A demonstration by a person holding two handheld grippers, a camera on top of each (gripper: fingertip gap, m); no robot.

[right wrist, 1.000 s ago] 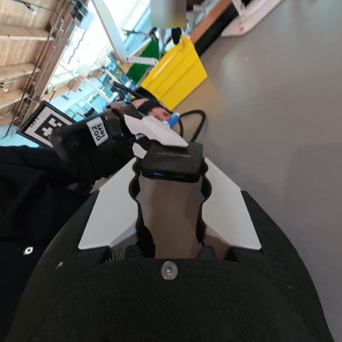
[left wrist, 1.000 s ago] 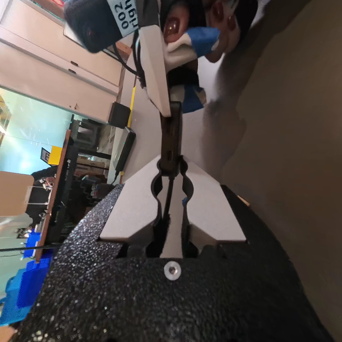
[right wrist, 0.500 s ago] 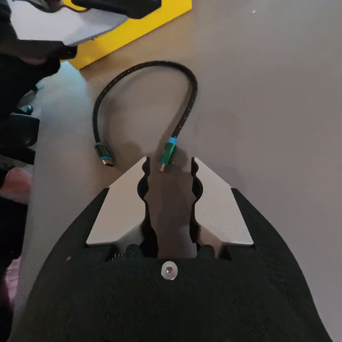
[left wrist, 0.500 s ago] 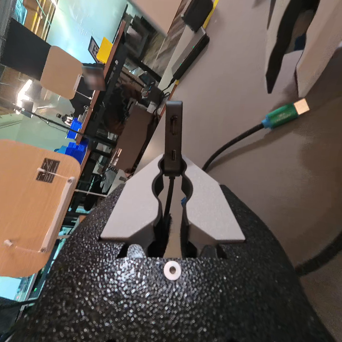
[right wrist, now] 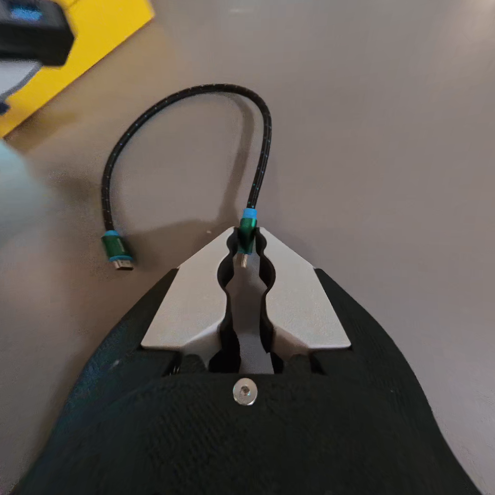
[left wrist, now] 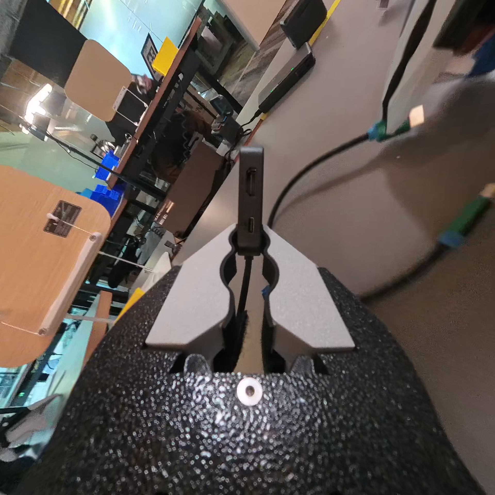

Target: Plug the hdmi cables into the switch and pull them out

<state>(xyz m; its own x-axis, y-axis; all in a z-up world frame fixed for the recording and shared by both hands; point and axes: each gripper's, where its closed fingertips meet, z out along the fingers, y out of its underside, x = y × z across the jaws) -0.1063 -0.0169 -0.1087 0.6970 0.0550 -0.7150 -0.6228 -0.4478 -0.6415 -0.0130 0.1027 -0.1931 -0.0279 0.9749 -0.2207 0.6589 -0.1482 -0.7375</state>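
My left gripper (left wrist: pixel 249 237) is shut on the lower end of a slim black switch (left wrist: pixel 251 187), held edge-on with its ports facing me. It shows blurred at the top left of the right wrist view (right wrist: pixel 34 40). A short black braided HDMI cable (right wrist: pixel 187 93) lies in an arch on the grey table (right wrist: pixel 375 134). My right gripper (right wrist: pixel 246 234) is shut on its right green plug (right wrist: pixel 247 235), whose metal tip points back between the fingers. The other green plug (right wrist: pixel 117 249) lies free on the left. Both plugs show blurred in the left wrist view (left wrist: pixel 388 130), (left wrist: pixel 466 222).
A yellow bin (right wrist: pixel 88 53) stands at the far left of the table. A flat grey device (left wrist: pixel 289 75) and a black box (left wrist: pixel 302 21) sit near the table's far edge. Wooden chair backs (left wrist: pixel 40 254) and desks lie beyond it. The gap from one gripper's tips to the other's is roughly 20 cm.
My right gripper let go of the switch, dropped to the cable and closed on its right plug. My left gripper kept the switch and swung away from the right one.
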